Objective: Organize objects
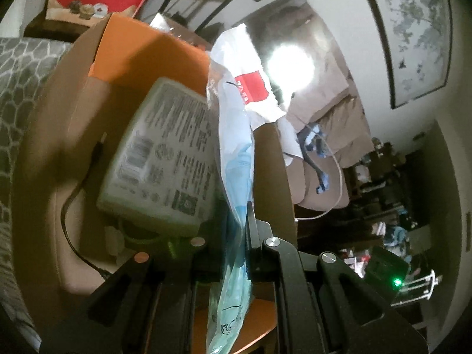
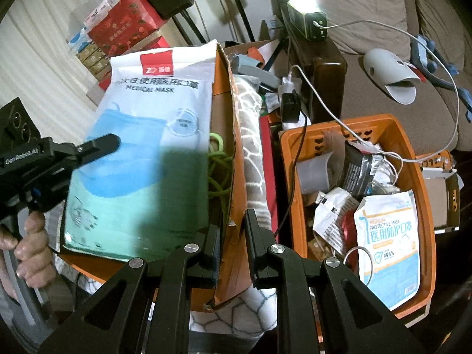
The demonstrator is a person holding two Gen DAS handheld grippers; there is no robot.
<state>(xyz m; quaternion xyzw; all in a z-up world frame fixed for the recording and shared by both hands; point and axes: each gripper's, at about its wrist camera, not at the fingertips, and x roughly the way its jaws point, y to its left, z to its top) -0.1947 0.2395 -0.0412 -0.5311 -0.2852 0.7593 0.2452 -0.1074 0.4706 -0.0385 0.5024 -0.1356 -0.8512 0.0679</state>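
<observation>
My left gripper (image 1: 236, 215) is shut on a white and blue medical mask pack (image 1: 236, 153), seen edge-on, held over an orange-lined cardboard box (image 1: 141, 50). A white power adapter (image 1: 159, 156) with a black cable lies in that box. In the right wrist view the same mask pack (image 2: 147, 147) stands over the box (image 2: 233, 135), with the left gripper (image 2: 100, 144) clamped on its face. My right gripper (image 2: 233, 224) stands slightly open and empty around the box's right wall. A green cord (image 2: 218, 171) lies inside.
An orange plastic basket (image 2: 424, 206) at right holds another mask pack (image 2: 386, 244), packets and cables. A patterned grey cushion (image 2: 253, 153) lies between box and basket. A sofa (image 2: 383, 97) with a white device and charging cable is behind. Red gift boxes (image 2: 126, 26) stand at the back left.
</observation>
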